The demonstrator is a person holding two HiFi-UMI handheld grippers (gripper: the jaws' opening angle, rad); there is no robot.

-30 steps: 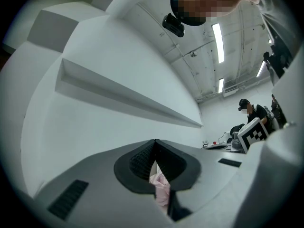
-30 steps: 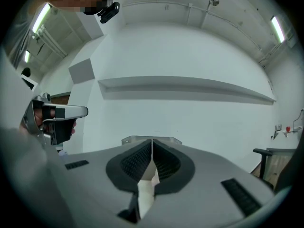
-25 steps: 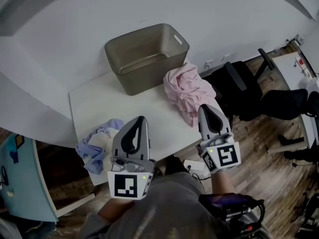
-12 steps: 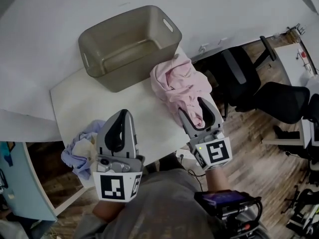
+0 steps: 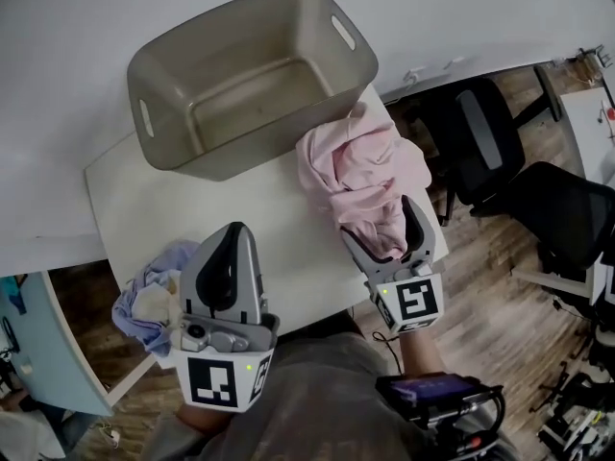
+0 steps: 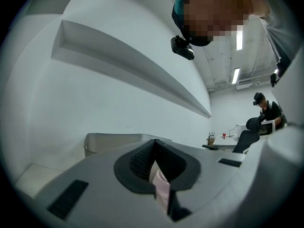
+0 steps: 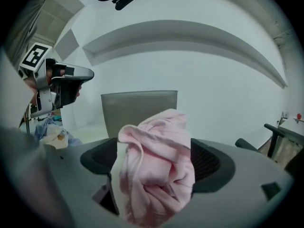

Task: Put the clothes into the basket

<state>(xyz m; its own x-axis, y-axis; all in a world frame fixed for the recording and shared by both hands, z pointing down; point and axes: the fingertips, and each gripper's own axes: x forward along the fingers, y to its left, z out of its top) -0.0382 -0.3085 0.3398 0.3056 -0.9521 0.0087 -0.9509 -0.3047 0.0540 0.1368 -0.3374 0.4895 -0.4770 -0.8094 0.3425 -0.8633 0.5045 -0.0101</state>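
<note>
Landmark: an empty grey-brown plastic basket [image 5: 231,157] with cut-out handles, standing at the far edge of a white table [image 5: 259,248].
Blue clothes: a crumpled pale-blue and cream heap [image 5: 144,301], well on the near side of the basket and left of its left end, lying at the table's edge and partly hanging over it.
Left gripper [image 5: 231,238]: in front of the basket's near wall and apart from it, just right of the blue heap, pointing toward the basket.
Left jaws: pressed together down to a thin slit, pinching nothing; only a sliver of pink shows through the slit, farther off.
Pink garment [image 5: 370,176]: bunched up on the table, its far end touching the basket's right near corner, the rest running toward the person.
Right gripper [image 5: 378,217]: at the near end of the pink garment, on the near right of the basket.
Right jaws: spreading, with the garment's folds filling the space between them.
Office chairs [image 5: 480,142]: black, on the wooden floor to the right of the basket.
</note>
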